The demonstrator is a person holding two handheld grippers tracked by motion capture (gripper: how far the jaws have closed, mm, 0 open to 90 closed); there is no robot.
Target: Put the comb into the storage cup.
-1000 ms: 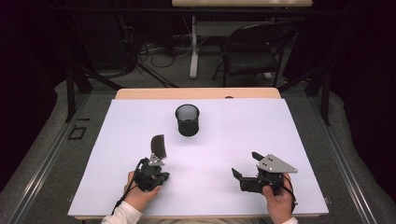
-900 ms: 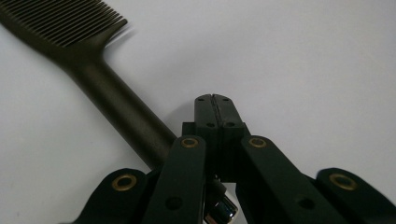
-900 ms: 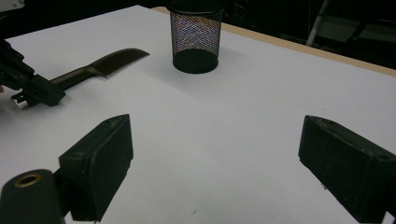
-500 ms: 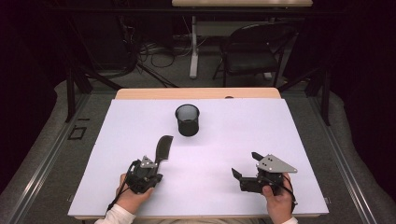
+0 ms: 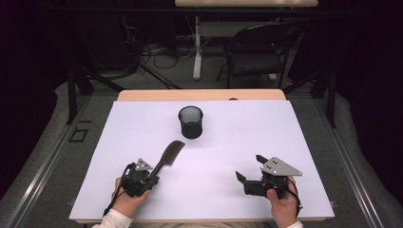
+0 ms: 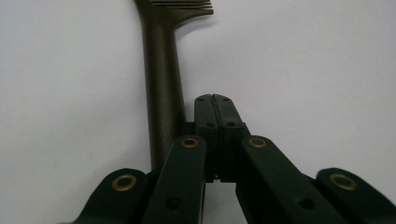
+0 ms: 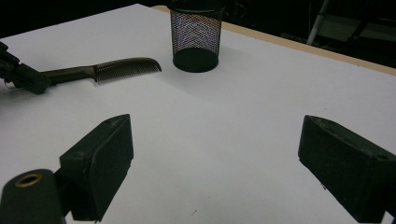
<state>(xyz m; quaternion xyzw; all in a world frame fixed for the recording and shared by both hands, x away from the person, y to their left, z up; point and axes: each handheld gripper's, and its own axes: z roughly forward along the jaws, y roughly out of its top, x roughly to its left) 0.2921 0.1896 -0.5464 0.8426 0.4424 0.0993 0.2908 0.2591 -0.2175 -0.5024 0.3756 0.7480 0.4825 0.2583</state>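
Lower left of the high view: left gripper with jaws pressed together, empty, beside the comb lying below the mesh cup; lower right: right gripper spread wide, empty.

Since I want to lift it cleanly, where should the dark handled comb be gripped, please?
Probably take the dark comb by its plain straight handle, not its fine teeth, which point toward the black mesh cup. Come from the person's side with the left gripper, jaws across the handle's width; they sit shut beside it.
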